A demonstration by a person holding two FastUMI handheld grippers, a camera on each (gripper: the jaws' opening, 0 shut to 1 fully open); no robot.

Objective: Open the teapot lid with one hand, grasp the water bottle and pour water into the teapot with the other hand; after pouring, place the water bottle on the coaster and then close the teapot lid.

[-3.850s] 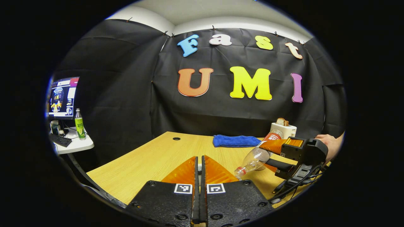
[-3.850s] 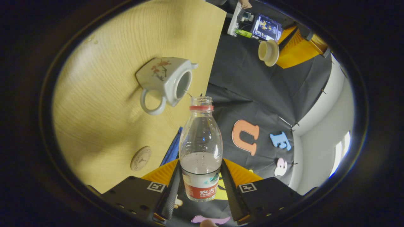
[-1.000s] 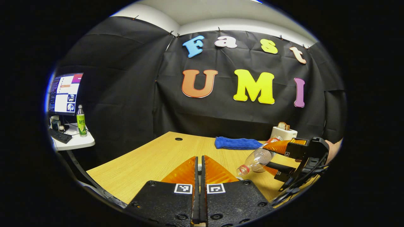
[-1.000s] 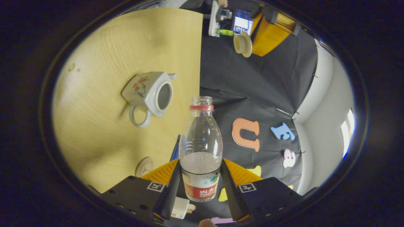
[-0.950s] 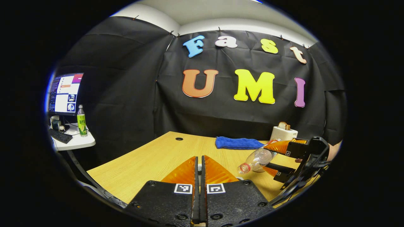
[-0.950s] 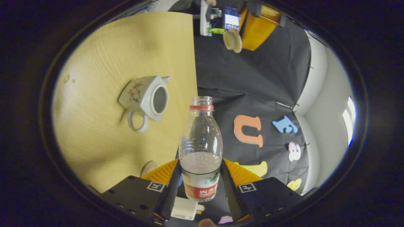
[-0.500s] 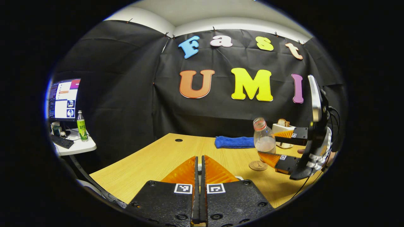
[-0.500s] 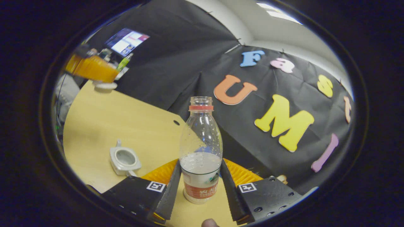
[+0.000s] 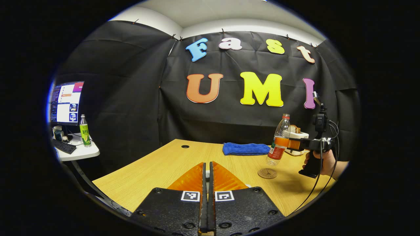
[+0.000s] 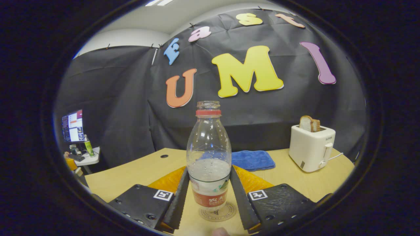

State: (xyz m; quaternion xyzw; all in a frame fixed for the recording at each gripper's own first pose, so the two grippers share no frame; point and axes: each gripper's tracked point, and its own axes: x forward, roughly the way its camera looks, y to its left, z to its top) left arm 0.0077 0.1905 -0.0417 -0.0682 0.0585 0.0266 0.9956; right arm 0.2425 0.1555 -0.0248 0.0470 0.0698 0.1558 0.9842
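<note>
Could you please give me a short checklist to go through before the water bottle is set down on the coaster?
1. Right gripper fingers press both sides of the water bottle: ok.
2. Bottle upright, open mouth at the top: ok.
3. Bottle above the coaster: in the right gripper view the coaster lies right under its base; in the left gripper view the bottle hangs above and slightly beyond the coaster. Exact centring: cannot tell.
4. Bottle base on the coaster: not ok, not yet down.
5. Blue towel and toaster well behind the coaster: ok.
6. Left gripper fingers shut; grip on the lid: cannot tell.
</note>
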